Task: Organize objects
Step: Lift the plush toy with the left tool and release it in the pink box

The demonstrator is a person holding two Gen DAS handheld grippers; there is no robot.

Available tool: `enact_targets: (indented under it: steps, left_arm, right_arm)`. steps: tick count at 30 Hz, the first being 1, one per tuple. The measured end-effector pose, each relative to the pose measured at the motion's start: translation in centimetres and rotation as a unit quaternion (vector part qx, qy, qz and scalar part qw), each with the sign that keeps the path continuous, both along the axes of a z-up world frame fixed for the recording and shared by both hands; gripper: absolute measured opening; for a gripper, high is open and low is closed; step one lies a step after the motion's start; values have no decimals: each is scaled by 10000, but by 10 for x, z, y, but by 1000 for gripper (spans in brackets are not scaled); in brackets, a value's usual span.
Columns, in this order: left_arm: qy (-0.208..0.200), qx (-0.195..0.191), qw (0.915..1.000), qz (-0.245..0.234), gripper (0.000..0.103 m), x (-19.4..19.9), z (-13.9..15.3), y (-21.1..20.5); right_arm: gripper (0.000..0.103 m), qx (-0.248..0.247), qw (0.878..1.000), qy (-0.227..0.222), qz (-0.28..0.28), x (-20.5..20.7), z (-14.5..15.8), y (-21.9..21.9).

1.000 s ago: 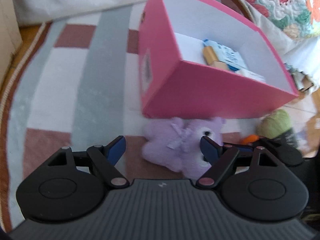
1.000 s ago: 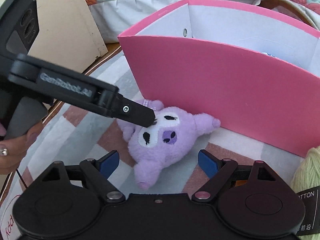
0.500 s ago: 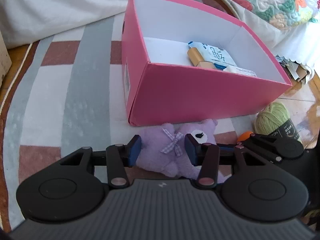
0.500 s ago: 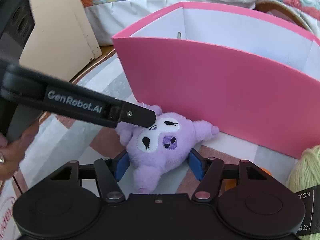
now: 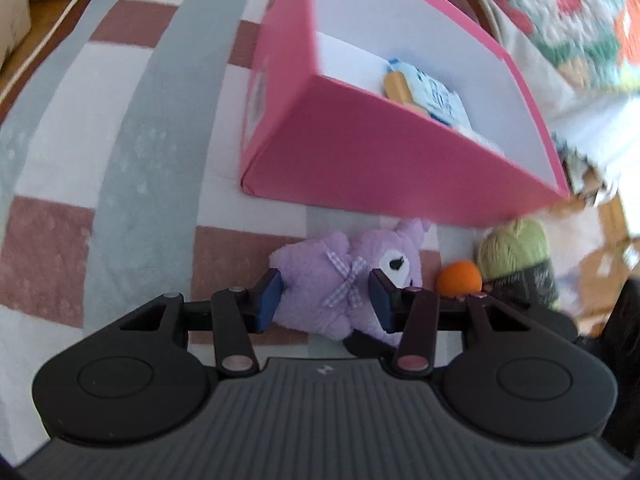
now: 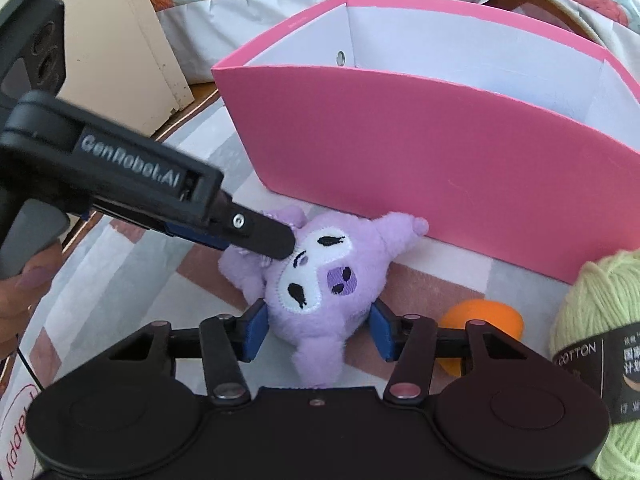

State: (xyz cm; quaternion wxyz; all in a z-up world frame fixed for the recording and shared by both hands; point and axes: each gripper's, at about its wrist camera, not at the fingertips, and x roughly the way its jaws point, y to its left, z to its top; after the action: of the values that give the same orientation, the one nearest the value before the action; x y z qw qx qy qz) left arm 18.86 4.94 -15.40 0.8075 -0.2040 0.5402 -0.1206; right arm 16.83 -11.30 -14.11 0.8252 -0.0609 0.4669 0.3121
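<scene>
**Both grippers on the purple plush, beside the pink box**

I have the purple plush toy (image 6: pixel 320 276) lying on the striped rug (image 5: pixel 132 120), just near of the pink box (image 5: pixel 360 160), which already holds a blue-and-white packet (image 5: pixel 434 94). An orange ball (image 6: pixel 482 322) and a skein of green yarn (image 6: pixel 600 300) sit to its right.

To do this step well, I would settle on one firm grip across the soft body, lift straight up until the toy is above the box's near wall, then carry it over the rim before letting go. Plush squashes, so I judge a deep bite safer than a pinch of fur, and both tools pulling at once could tug it apart or drag it into the wall.

My left hand-held gripper (image 5: pixel 326 300) is narrow, its blue pads (image 5: pixel 270 300) pressed into the toy's body at the gingham bow. My right hand-held gripper (image 6: pixel 316 330) is closing, its jaws at medium width with the toy's head between them, the pads at the fur on both sides.
</scene>
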Motion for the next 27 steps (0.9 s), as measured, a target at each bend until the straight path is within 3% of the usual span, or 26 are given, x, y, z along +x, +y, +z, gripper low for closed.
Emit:
enact_targets:
  steps: [4,11,27]
  left_arm:
    - [-134,246,9994,-225,46,-8,10,-12]
    - [-292,168,9990,-294,46,-20,34,-14]
    - [-1171,349,9914,-464,46,-56,157,-12]
  right_arm:
    - [58,-26,10000,-64,62,-7,1,4]
    - [58,113,9997,-120,152,-15,22,-4]
    - [58,682,9955,-628,-209,-47,114,-13]
